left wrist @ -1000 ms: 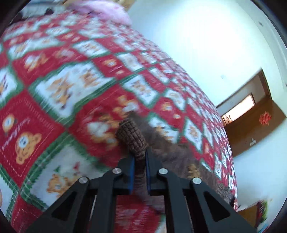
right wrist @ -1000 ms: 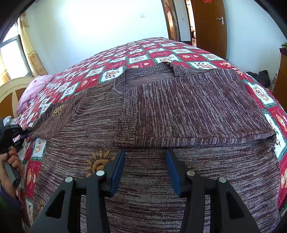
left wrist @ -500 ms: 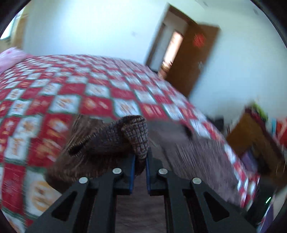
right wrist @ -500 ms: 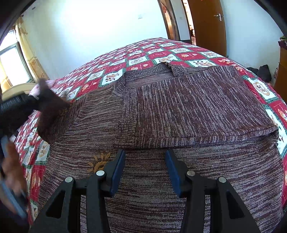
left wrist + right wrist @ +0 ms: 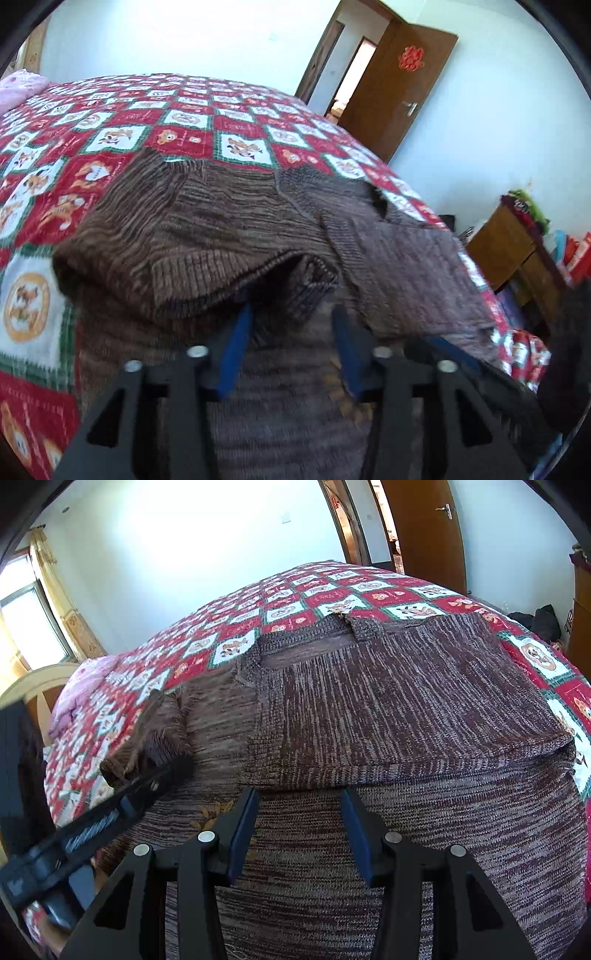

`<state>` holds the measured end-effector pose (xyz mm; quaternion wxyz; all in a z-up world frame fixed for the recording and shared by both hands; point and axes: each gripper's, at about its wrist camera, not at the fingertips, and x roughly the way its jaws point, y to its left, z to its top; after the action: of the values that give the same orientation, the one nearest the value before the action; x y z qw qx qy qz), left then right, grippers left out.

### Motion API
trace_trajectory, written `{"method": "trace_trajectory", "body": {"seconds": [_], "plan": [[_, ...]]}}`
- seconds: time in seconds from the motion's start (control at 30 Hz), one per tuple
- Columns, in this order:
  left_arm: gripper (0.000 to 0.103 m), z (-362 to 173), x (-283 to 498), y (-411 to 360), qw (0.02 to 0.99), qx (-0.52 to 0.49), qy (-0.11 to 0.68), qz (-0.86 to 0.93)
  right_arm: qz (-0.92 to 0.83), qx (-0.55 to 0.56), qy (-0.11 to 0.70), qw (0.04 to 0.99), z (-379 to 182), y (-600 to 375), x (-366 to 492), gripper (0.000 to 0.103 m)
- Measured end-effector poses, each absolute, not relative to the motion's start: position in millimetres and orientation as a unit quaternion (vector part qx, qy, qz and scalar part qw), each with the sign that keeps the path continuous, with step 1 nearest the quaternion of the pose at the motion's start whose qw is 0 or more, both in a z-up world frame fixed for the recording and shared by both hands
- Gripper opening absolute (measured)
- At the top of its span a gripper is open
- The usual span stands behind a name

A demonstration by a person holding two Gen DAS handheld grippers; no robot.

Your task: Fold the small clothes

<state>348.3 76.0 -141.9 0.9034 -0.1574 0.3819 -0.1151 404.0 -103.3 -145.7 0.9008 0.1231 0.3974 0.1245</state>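
Currently, entries by item:
Sweater: brown marled knit sweater (image 5: 388, 709) lies flat on the bedspread (image 5: 332, 598); fills the middle and lower part of the right wrist view. Its right side is folded in over the body, with the folded edge running 9 to 3 o'clock just beyond the right gripper's fingertips.
Neckline: ribbed collar (image 5: 306, 638) at 12 o'clock of the garment, toward the door.
Sleeve: left sleeve (image 5: 184, 236) is bunched and folded over onto the body; ribbed cuff (image 5: 229, 284) drapes over the tip of the left gripper's left finger.
Left gripper: left gripper (image 5: 291, 325) has jaws spread apart, nothing pinched between them; cuff touches one blue pad only. In the right wrist view it shows at 9 o'clock (image 5: 173, 768), motion-blurred.
Right gripper: right gripper (image 5: 299, 805) has jaws spread wide, hovering over the sweater's lower body; contact with the knit cannot be told.
Surroundings: wooden door (image 5: 399, 85) at 1 o'clock in left wrist view; pink pillow (image 5: 81, 686) at 9 o'clock in right wrist view.
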Motion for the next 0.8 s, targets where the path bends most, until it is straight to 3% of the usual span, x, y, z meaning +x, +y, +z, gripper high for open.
{"method": "trace_trajectory", "body": {"seconds": [0.13, 0.17, 0.23, 0.33, 0.47, 0.5, 0.57, 0.63, 0.8], "plan": [[0.085, -136, 321, 99, 0.922, -0.165, 0.347, -0.054, 0.156, 0.123, 0.369, 0.908, -112, -102, 401, 0.049], [0.086, -136, 316, 109, 0.923, -0.176, 0.340, -0.036, 0.176, 0.116, 0.365, 0.907, -103, -96, 402, 0.049], [0.087, -138, 311, 128, 0.921, -0.196, 0.336, 0.007, 0.225, 0.080, 0.363, 0.901, -85, -71, 410, 0.049], [0.089, -157, 315, 155, 0.896, -0.253, 0.358, 0.066, 0.301, 0.013, 0.363, 0.882, -77, -26, 424, 0.063], [0.089, -160, 307, 158, 0.901, -0.278, 0.326, 0.063, 0.360, -0.111, 0.378, 0.846, -98, 37, 436, 0.063], [0.083, -161, 308, 156, 0.901, -0.272, 0.329, 0.071, 0.362, -0.143, 0.382, 0.838, -106, 48, 439, 0.063], [0.082, -164, 307, 159, 0.897, -0.282, 0.331, 0.076, 0.366, -0.167, 0.380, 0.833, -112, 53, 446, 0.063], [0.090, -163, 307, 161, 0.900, -0.287, 0.321, 0.063, 0.351, -0.190, 0.378, 0.835, -116, 49, 456, 0.063], [0.093, -163, 306, 161, 0.904, -0.279, 0.320, 0.060, 0.370, -0.201, 0.399, 0.815, -125, 33, 462, 0.063]]}}
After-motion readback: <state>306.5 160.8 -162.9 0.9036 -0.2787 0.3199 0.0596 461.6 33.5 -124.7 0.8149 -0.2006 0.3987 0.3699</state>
